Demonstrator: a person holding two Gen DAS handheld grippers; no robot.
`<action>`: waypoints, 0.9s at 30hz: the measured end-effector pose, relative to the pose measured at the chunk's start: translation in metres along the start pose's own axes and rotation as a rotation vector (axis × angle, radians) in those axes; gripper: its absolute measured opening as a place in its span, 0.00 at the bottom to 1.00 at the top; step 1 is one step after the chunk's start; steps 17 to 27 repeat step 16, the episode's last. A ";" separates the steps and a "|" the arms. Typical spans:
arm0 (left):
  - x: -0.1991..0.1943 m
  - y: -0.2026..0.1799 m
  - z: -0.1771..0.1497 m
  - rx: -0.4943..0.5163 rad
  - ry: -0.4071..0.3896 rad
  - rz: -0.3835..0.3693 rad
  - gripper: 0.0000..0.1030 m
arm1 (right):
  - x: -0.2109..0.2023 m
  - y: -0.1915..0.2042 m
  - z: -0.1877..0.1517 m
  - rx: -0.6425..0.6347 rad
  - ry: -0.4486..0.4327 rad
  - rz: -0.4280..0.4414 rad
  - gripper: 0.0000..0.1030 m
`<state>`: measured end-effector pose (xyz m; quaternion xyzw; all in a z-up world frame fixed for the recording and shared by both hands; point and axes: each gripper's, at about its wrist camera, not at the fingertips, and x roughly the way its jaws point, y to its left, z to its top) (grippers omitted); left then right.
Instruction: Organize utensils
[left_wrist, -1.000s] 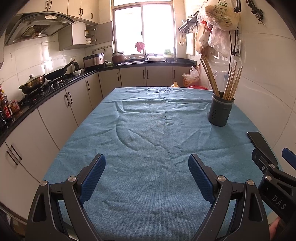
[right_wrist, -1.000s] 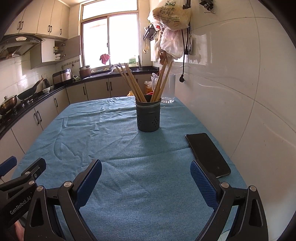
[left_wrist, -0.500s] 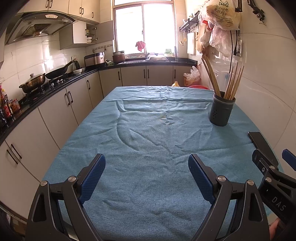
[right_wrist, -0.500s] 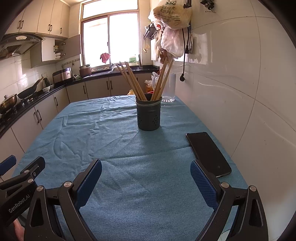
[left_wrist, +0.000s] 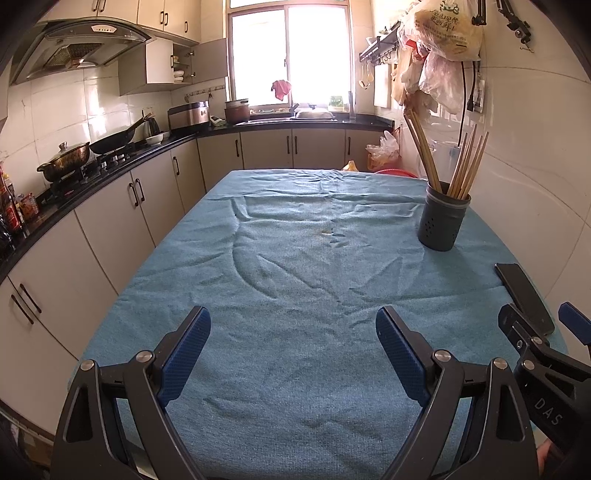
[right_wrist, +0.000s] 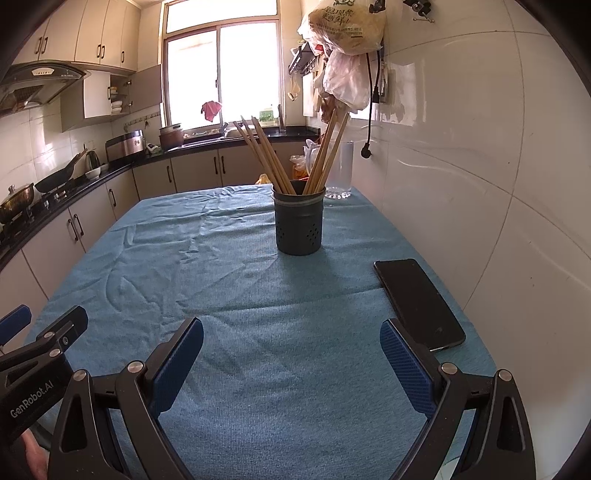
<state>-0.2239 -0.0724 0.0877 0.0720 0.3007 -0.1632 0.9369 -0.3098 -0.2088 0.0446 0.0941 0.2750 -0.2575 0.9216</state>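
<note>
- Chopsticks (right_wrist: 271, 157) stand fanned in dark holder (right_wrist: 300, 221), far side of blue cloth (right_wrist: 258, 295), near tiled wall.
- Left gripper (left_wrist: 291, 345) and right gripper (right_wrist: 291, 349): jaws spread wide, nothing between.
- Likely light, stiff, thin, smooth sticks; pinch mid-shaft above rim.
- Phone (right_wrist: 419, 302) lies beside right gripper.

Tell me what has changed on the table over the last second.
Nothing visibly changed. The left gripper and right gripper stay open and empty above the blue cloth. The chopsticks still stand in the holder, and the phone lies where it was.
</note>
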 end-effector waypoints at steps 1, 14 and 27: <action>0.000 0.000 0.000 0.000 0.000 0.000 0.87 | 0.000 0.000 0.000 -0.001 0.000 0.000 0.96; 0.001 0.003 0.000 0.001 -0.004 -0.020 0.87 | 0.002 0.001 0.001 -0.004 0.006 0.006 0.96; 0.012 0.011 0.005 -0.001 0.031 -0.037 0.88 | 0.007 0.001 0.002 -0.003 0.025 0.029 0.97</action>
